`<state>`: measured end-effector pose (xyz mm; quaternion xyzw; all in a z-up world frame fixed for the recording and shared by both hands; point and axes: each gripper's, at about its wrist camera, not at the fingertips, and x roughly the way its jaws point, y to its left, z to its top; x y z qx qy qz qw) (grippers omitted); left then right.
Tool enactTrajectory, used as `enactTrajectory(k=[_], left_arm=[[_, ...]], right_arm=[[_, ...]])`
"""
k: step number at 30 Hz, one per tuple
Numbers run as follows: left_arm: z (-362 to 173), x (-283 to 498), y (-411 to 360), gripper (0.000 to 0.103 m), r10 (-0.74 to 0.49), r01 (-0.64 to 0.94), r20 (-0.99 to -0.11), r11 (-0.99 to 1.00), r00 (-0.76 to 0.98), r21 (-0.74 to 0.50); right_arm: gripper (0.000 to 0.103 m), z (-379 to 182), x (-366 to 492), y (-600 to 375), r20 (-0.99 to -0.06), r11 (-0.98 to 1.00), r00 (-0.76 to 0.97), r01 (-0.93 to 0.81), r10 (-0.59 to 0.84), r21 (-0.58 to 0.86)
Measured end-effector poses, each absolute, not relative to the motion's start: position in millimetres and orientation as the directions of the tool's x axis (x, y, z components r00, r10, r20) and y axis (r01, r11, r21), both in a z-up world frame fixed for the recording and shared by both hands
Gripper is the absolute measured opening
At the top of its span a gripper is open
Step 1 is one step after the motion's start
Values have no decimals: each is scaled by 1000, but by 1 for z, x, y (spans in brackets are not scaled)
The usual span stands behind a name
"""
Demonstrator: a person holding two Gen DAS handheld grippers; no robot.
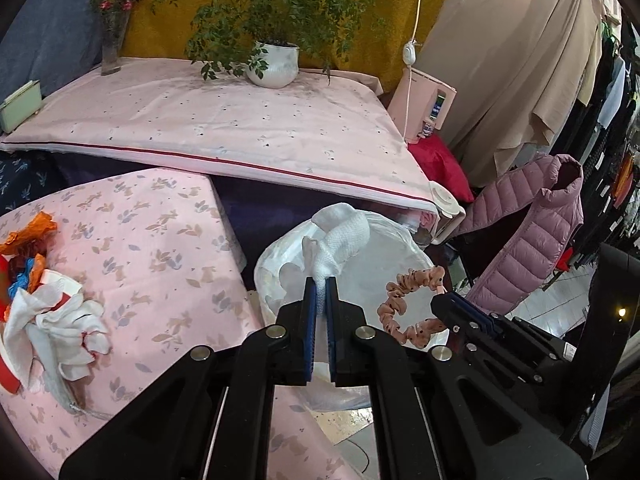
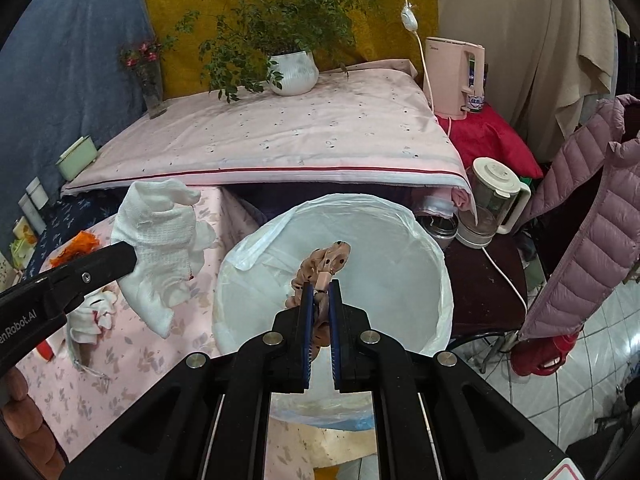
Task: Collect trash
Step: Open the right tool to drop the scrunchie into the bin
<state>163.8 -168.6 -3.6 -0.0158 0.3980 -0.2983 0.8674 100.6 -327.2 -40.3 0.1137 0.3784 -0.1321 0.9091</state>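
The left gripper fills the bottom of its own view, angled downward toward the bin, its 2 blue-padded fingers closed narrow on a white cloth. The cloth stands up out of the fingers, its long axis running away from the camera and leaning slightly right, over the near-left rim of the bin. In the right wrist view the same cloth hangs crumpled beyond the gripper tip, above the edge of the pink floral surface.

The right gripper is likewise tilted downward, just beside the left one and on its right. Its fingers are pinched on a pink scrunchie with dark dots. From the left wrist view the scrunchie shows as an open loop hanging to the left of the right gripper's tip, over the bin.

The bin is round, lined with a white plastic bag, and stands on the floor between the pink floral surface and a dark chair.

On the floral surface, well left of the bin, lies a heap of trash: white tissue, orange and blue wrappers.
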Motion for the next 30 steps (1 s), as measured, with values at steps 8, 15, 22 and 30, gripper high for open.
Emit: enactTrajectory(k=[8, 15, 22, 30], left_arm=[[-19, 173, -203, 8, -553, 540, -687, 797, 472, -271], [-26, 181, -198, 32, -522, 499, -694, 825, 496, -265], [-29, 184, -168, 33, -478, 424, -703, 865, 526, -270], [-30, 184, -117, 33, -392, 321, -717, 916, 576, -242]], right_arm=[[10, -54, 114, -345, -727, 926, 665, 360, -169, 115], [29, -54, 113, -348, -717, 918, 671, 381, -191, 111], [36, -45, 109, -336, -705, 924, 685, 365, -181, 117], [40, -34, 104, -297, -694, 944, 705, 308, -145, 115]])
